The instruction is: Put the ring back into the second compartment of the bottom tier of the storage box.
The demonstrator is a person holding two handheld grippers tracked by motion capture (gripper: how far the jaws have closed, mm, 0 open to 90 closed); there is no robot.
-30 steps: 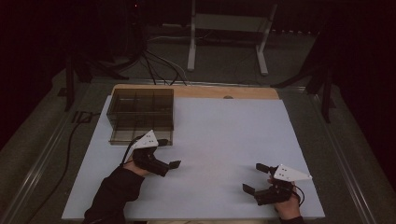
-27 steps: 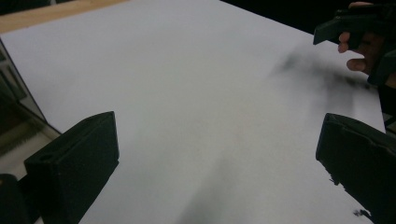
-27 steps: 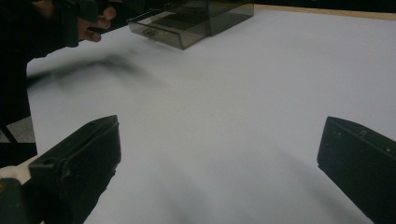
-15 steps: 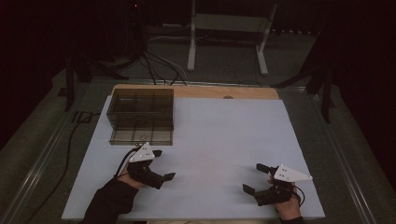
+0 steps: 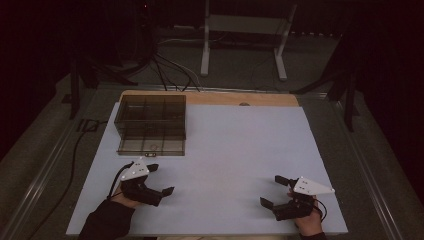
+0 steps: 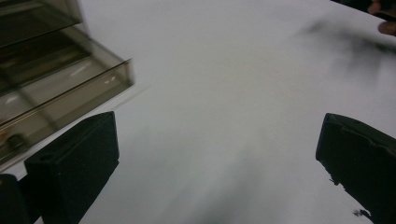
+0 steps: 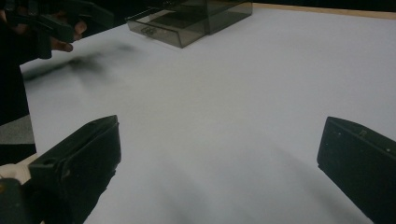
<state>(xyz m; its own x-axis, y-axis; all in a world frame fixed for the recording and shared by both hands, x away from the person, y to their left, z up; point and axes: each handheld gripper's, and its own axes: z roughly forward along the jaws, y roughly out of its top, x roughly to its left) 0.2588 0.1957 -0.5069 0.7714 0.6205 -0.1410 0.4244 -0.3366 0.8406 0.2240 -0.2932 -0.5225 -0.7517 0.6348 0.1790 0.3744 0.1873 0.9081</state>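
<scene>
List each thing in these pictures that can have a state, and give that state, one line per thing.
Left gripper: open, holding nothing, above the sheet.
Right gripper: open, holding nothing, near the sheet's front edge.
Box: upright at the sheet's far left, its bottom drawer pulled out.
Sheet: lying flat on the table, bare in the middle.

The left gripper [image 5: 161,178] and right gripper [image 5: 273,190] are both black, each topped by a pale grey three-cornered plate with small dark dots. Their jaws are blocky and matte. A black sleeve [image 5: 105,222] covers the person's left forearm, and a thin dark cable loops beside each gripper.
</scene>
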